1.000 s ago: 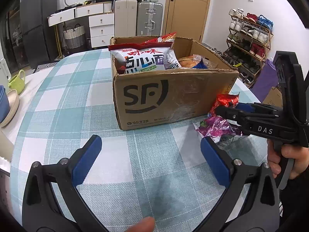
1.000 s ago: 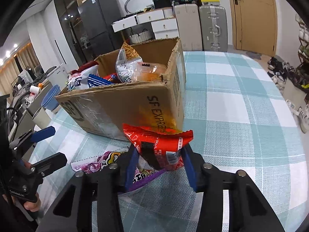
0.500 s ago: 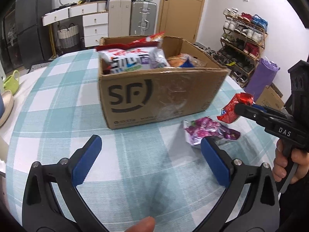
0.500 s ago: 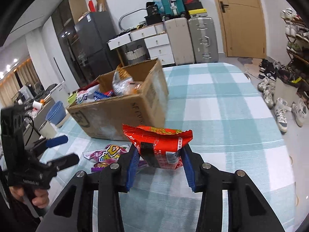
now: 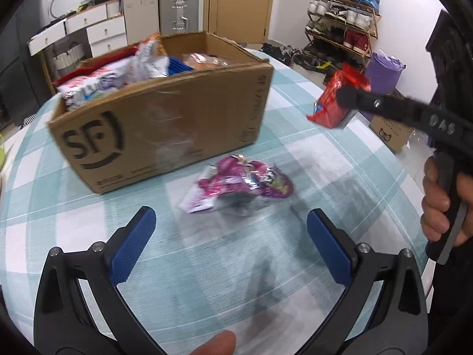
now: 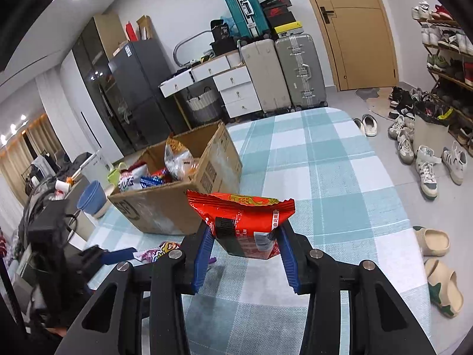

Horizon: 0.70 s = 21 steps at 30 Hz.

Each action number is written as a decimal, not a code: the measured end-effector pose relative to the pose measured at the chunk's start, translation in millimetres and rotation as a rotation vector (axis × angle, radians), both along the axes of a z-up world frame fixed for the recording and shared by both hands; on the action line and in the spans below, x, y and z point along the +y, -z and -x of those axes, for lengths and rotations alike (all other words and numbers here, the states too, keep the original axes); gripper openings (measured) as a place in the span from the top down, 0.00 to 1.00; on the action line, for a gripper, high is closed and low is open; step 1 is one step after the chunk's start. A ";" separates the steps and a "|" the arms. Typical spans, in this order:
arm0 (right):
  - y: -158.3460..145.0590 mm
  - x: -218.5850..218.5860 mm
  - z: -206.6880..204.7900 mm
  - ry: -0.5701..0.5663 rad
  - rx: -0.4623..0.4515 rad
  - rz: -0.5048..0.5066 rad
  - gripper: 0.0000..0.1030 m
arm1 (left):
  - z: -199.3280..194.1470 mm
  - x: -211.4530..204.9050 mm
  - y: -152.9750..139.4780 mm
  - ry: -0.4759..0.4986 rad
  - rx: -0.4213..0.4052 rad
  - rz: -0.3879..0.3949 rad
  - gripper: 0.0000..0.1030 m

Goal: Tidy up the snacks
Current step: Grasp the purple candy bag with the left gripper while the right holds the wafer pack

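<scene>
The right claw (image 6: 244, 254) is clamped on a red snack packet (image 6: 244, 222), held above the surface (image 6: 325, 177) beside the cardboard box (image 6: 177, 204). The left claw (image 5: 229, 236), jaws apart, hovers near the purple packet (image 5: 242, 182). Judged next: carry the red packet over the box, then release.

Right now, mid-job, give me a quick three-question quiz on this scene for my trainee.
1. True or false: the right gripper is shut on the red snack packet.
2. Where is the purple snack packet? A) inside the box B) on the tablecloth, in front of the cardboard box C) in the left gripper
3. Fill in: the left gripper's jaws are ____ and hold nothing.

Key: 1 true; 2 B; 3 open.
</scene>
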State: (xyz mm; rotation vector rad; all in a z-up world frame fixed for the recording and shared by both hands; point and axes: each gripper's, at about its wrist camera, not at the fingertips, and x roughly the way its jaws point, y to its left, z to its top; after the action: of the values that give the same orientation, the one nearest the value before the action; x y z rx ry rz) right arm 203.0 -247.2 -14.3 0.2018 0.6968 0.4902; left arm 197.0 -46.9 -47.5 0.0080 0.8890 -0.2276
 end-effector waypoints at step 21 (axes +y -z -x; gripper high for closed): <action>-0.9 -2.9 -0.9 0.001 0.017 -0.015 0.58 | -38.7 -15.1 20.7 0.009 0.018 0.066 0.48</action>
State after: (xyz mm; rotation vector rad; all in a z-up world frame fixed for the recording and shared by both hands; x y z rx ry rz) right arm 203.9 -250.1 -13.4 0.2208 0.7097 0.4937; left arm 235.6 -62.0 -68.2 -0.0512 0.8990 -0.2660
